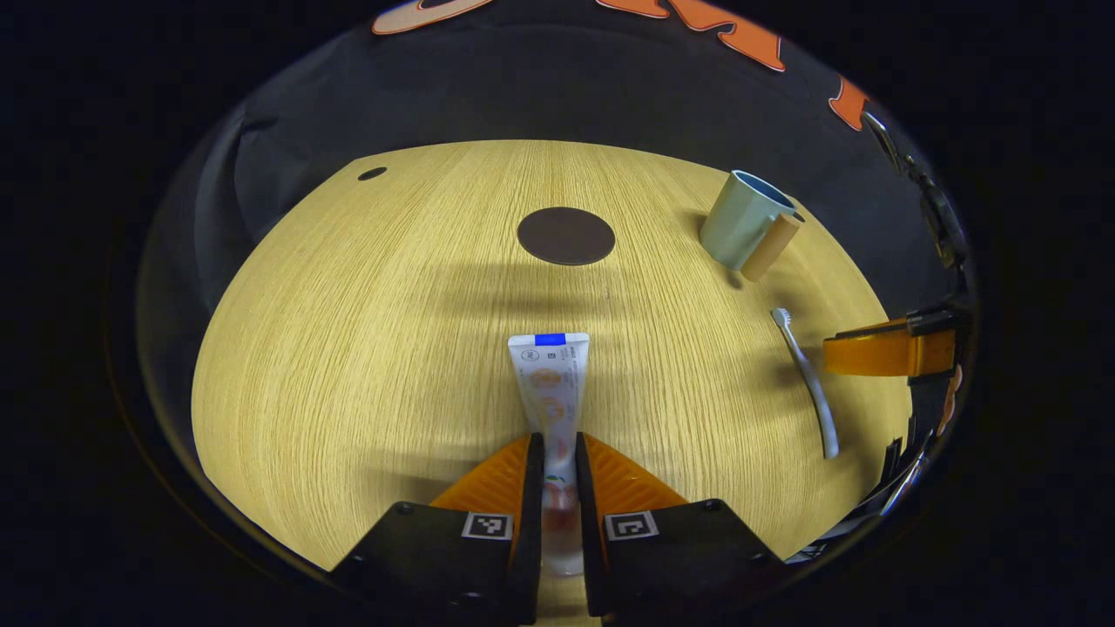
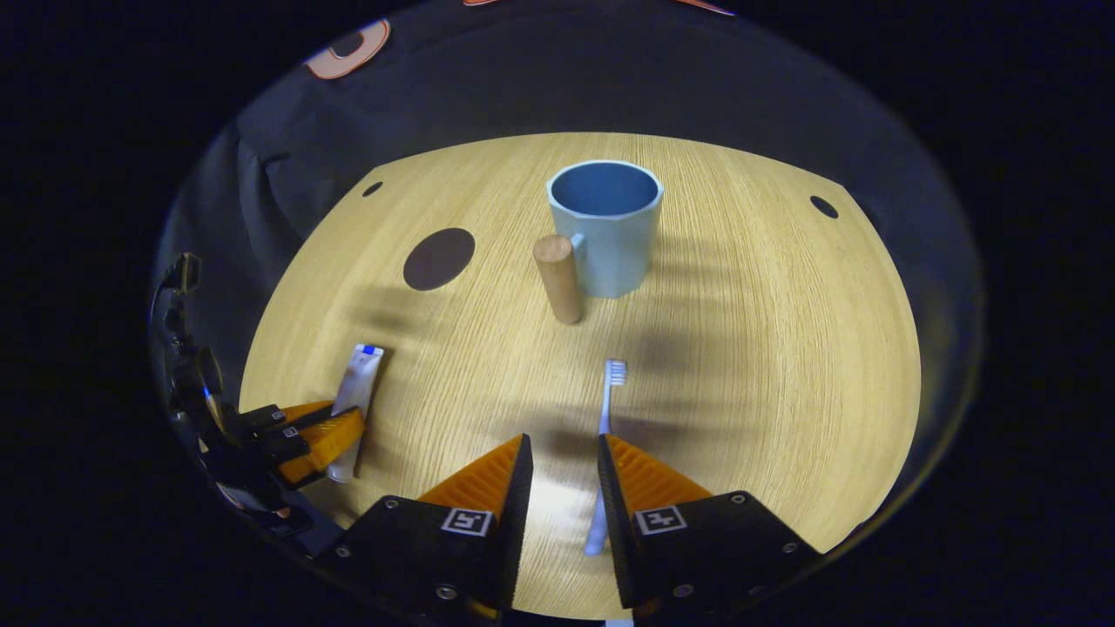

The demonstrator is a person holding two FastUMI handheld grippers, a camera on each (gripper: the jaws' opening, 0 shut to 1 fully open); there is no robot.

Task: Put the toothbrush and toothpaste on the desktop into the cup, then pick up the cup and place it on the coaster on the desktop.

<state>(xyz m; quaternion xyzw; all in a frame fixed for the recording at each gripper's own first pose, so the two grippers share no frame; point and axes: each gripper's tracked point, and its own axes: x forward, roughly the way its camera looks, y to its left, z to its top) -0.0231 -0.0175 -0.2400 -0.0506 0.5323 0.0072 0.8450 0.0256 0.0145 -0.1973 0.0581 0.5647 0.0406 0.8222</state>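
My left gripper [image 1: 557, 453] has its fingers closed down to a narrow gap around the cap end of the toothpaste [image 1: 551, 383]. Both fingers look to be touching the tube's sides, so I call it gripped, with the tube lying flat on the counter [image 1: 366, 348] and pointing away from me. In the right gripper view the same gripper sits at the tube's near end, tube on the wood.

My right gripper [image 2: 560, 457] is partly open and straddles the toothbrush [image 2: 605, 435]. The handle lies close against the right-hand finger with clear space to the other, so nothing is clamped there. Bristle head points toward the cup [image 2: 607, 228].

The cup stands upright and empty near the far side of the counter, its wooden handle [image 2: 557, 279] facing me. The dark round coaster [image 2: 438, 259] lies flat to the cup's left, well apart from it.

Step in hand, as I judge it: first stage, both items being picked, neither yet in the cup. Next I need to lift the tube, tip it upright and drop it through the rim, and to close the right fingers on the brush handle, centring first.

Writing: the tube carries a blue band, orange graphics and small print too fine to read. No brand legible. The square coded tags on the gripper bodies carry no text.
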